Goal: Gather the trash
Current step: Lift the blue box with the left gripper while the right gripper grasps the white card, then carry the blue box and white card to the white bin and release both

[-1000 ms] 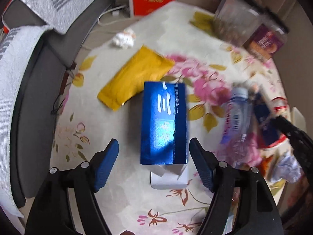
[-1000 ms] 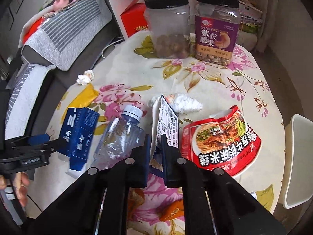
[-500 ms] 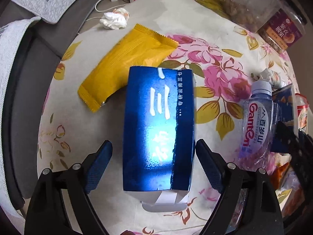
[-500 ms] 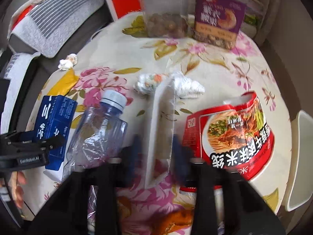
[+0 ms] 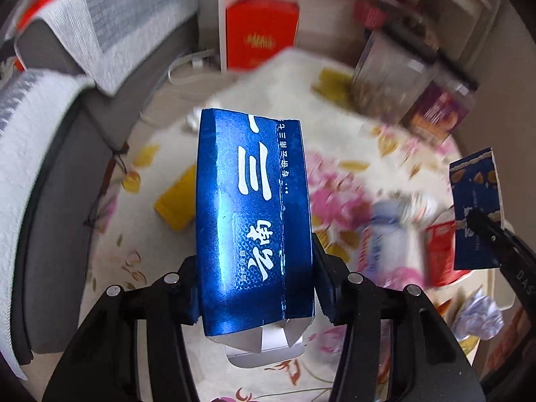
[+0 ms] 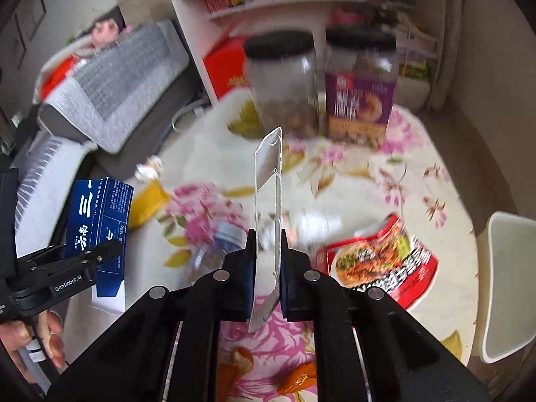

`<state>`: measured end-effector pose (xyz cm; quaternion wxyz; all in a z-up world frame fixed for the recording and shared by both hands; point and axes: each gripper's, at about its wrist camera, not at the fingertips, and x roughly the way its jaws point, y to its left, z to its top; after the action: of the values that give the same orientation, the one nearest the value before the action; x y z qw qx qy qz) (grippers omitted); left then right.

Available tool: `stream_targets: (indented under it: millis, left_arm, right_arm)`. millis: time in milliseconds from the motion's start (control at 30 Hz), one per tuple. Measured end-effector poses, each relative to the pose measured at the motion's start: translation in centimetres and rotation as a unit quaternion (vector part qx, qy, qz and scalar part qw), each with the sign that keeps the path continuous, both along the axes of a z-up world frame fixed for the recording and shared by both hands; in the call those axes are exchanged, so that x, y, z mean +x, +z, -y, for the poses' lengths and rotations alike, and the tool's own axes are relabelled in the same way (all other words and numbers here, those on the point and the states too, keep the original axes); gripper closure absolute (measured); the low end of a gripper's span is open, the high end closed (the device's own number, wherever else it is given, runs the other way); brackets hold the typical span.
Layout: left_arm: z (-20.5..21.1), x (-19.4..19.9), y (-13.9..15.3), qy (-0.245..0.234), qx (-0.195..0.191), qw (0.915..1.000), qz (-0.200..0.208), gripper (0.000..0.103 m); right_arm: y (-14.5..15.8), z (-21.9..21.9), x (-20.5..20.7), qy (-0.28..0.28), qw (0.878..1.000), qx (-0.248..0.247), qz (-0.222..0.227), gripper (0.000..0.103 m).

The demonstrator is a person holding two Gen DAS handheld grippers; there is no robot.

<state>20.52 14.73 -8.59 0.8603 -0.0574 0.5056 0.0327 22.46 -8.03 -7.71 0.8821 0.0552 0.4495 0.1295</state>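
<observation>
A shiny blue carton [image 5: 254, 221] with white characters is off the floral table [image 5: 284, 77]. My left gripper [image 5: 258, 288] has it between its jaws, which are closing, both pads against its sides. In the right wrist view the same carton [image 6: 97, 214] hangs at the left in that gripper [image 6: 100, 251]. My right gripper [image 6: 267, 254] is shut on a flat torn wrapper [image 6: 268, 181], seen edge-on and standing upright above the table. The left wrist view shows that wrapper's blue face [image 5: 475, 207] at the far right.
On the table lie a crushed plastic bottle [image 6: 214, 244], a yellow packet [image 5: 176, 204], a red noodle wrapper [image 6: 378, 261], crumpled paper [image 5: 479, 315] and orange peel [image 6: 298, 378]. Two jars [image 6: 284, 80] stand at the back. A grey sofa [image 5: 50, 167] borders the left; a white chair [image 6: 506, 284] stands at the right.
The left jaws went from wide around the lying carton to closed on it, and lifted it. The right gripper raised its wrapper clear of the table. Both views tilted upward.
</observation>
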Motion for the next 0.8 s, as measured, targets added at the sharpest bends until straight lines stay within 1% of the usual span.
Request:
stream_targets:
  millis: [100, 200, 367, 567, 800]
  left_arm:
    - [0.8, -0.3, 2.0, 0.003, 0.014, 0.9990, 0.043, 0.052]
    - [1.9, -0.9, 3.5, 0.005, 0.029, 0.9963, 0.080, 0.052]
    - [4.0, -2.0, 5.4, 0.012, 0.048, 0.9903, 0.130, 0.052]
    - [6.8, -3.1, 6.7, 0.014, 0.050, 0.9842, 0.169, 0.051]
    - [10.0, -3.8, 7.4, 0.007, 0.040, 0.9818, 0.185, 0.051]
  right_arm:
    - [1.8, 0.4, -0.7, -0.004, 0.999, 0.008, 0.031, 0.092]
    - [3.4, 1.1, -1.7, -0.012, 0.998, 0.003, 0.065, 0.092]
    - [4.8, 2.3, -2.9, -0.027, 0.995, 0.000, 0.094, 0.092]
    - [6.0, 4.0, -4.4, -0.049, 0.991, -0.013, 0.126, 0.092]
    - [6.8, 6.6, -5.5, -0.073, 0.987, -0.018, 0.140, 0.091]
